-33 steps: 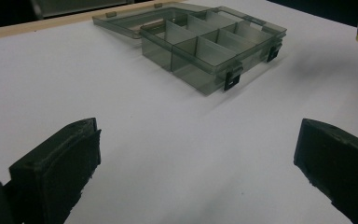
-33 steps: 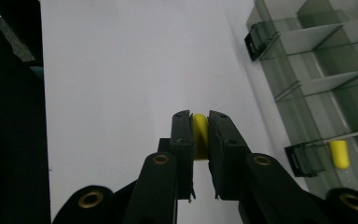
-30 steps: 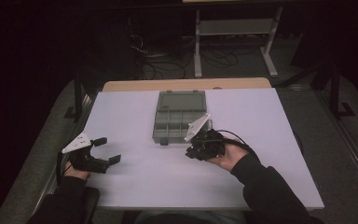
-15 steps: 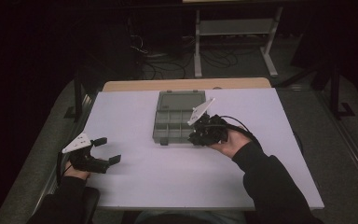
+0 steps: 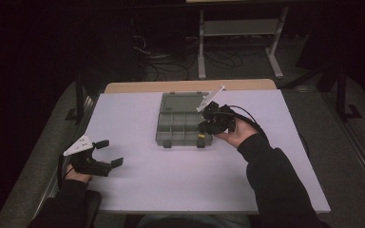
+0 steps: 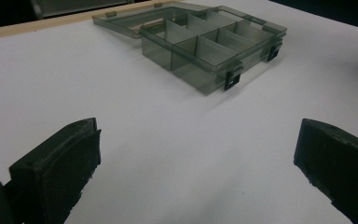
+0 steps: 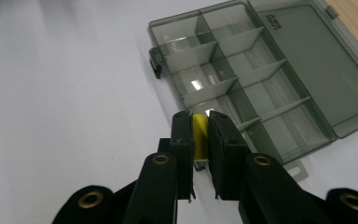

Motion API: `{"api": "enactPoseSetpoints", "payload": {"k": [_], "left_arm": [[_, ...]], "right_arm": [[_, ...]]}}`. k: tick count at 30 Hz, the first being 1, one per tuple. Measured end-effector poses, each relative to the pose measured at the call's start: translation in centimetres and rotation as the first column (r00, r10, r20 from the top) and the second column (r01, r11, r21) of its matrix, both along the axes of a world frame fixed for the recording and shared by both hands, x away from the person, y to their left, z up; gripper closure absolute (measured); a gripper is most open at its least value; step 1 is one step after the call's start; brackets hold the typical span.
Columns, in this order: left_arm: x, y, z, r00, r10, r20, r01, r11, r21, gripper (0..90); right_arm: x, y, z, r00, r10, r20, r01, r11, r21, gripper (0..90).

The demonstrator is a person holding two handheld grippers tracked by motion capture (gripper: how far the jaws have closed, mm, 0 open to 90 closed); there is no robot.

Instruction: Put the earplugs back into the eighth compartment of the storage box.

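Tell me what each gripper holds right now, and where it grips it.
Right gripper pinches a small yellow piece by its two flat sides, above the open organizer box. Left gripper is open, holding nothing.

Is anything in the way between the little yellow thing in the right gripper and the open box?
Nothing visible is. The right gripper pinches the yellow piece just above the near edge of the box. Its lid lies flat open behind it, and the compartments look empty.

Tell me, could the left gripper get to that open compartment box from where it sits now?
Probably yes. The left gripper has its jaws open and empty, with bare white table between it and the box. The right gripper, holding a small yellow piece, crowds only the box's far corner.
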State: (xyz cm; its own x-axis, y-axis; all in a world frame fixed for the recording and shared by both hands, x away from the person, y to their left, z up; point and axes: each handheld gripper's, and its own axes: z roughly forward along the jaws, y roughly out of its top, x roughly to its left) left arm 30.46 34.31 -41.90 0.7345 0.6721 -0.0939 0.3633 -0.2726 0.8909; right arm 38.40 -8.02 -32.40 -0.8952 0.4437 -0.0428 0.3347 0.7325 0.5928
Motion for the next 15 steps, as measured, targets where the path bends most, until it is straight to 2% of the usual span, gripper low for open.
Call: {"api": "enactPoseSetpoints", "payload": {"k": [8, 9, 15], "left_arm": [[0.0, 0.0, 0.0, 1.0000, -0.001, -0.002, 0.001, 1.0000, 0.000, 0.0], [0.0, 0.0, 0.0, 1.0000, -0.001, -0.002, 0.001, 1.0000, -0.001, 0.0], [0.0, 0.0, 0.0, 1.0000, -0.002, -0.003, 0.002, 1.0000, -0.002, 0.0]], "right_arm": [[1.8, -0.2, -0.7, 0.9983, -0.050, -0.029, 0.049, 0.999, -0.012, 78.9], [2.4, -0.2, -1.0, 0.9972, -0.064, -0.037, 0.063, 0.998, -0.019, 78.9], [3.9, -0.7, -2.0, 0.9917, -0.112, -0.063, 0.111, 0.994, -0.023, 79.0]]}}
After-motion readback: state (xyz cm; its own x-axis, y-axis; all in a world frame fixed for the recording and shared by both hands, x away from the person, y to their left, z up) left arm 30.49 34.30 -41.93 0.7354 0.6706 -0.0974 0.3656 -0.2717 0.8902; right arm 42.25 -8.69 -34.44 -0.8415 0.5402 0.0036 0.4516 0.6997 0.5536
